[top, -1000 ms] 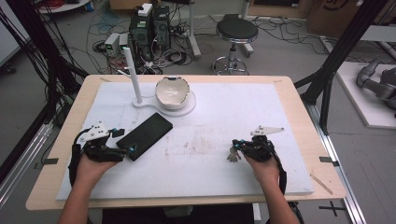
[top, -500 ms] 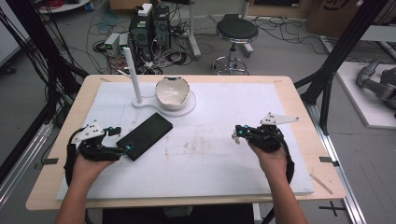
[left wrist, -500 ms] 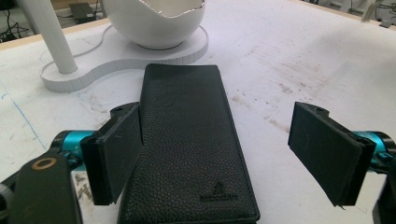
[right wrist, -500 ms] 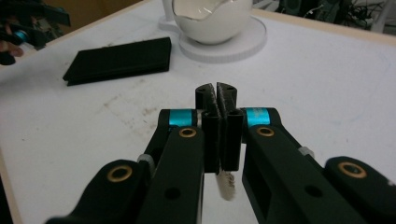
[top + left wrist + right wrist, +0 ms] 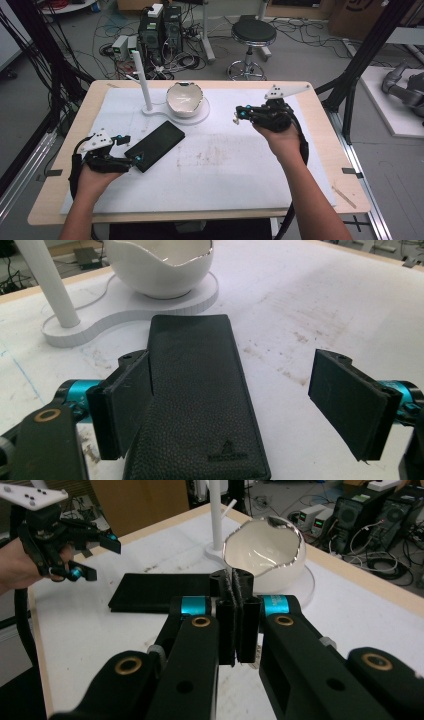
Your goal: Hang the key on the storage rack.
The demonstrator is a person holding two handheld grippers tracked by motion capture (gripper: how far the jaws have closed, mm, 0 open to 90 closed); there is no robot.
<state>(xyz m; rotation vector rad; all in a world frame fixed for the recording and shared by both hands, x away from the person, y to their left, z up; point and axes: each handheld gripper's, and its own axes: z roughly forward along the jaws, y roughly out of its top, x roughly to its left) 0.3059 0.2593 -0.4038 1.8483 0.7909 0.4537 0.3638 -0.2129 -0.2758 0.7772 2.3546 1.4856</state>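
Lower left of high view: left hand entering from bottom edge, forearm angled up and slightly right, holding left gripper low over white mat. Jaws spread wide, nothing between the pads; tips just at near end of black leather case. Case flat on mat, left of centre, long axis diagonal, near end lower left, far end upper right toward white stand base.

Left gripper view: case running straight away up the frame, near short end at bottom with small embossed logo, far end just short of the base. Left pad overlapping case's left edge in frame, contact cannot tell; right pad well apart from it, over bare mat. Pebbled leather grain and logo legible here, not from above.

Middle right of high view: right hand with forearm stretched up from bottom right, right gripper raised, pointing left toward bowl. Jaws pressed together, holding nothing, plain in right gripper view.

Right gripper view, farther off: case lying crosswise, bowl with jagged rim just behind jaw tips, left gripper at upper left.

Upper left centre of high view: white post upright on base, bowl beside it.
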